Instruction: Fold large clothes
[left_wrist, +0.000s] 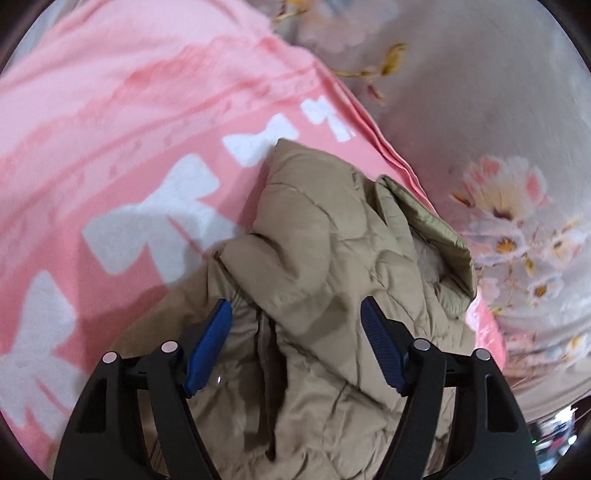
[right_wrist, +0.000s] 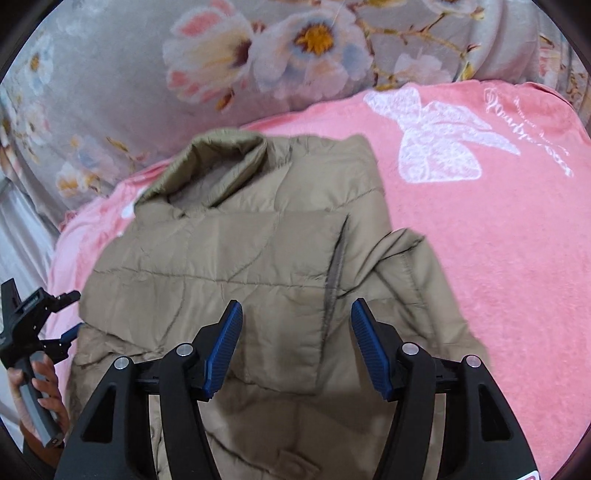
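A tan quilted jacket (right_wrist: 236, 251) lies folded on a pink blanket (right_wrist: 498, 240), its collar toward the far left. It also shows in the left wrist view (left_wrist: 325, 258), with a sleeve folded over the body. My left gripper (left_wrist: 295, 314) is open and empty just above the jacket. My right gripper (right_wrist: 295, 314) is open and empty above the jacket's middle. In the right wrist view the left gripper (right_wrist: 70, 314) shows at the jacket's left edge, held by a hand.
The pink blanket (left_wrist: 110, 110) has white bow prints (right_wrist: 439, 140). It lies on a grey floral bedsheet (right_wrist: 110, 92), which also shows in the left wrist view (left_wrist: 498, 129).
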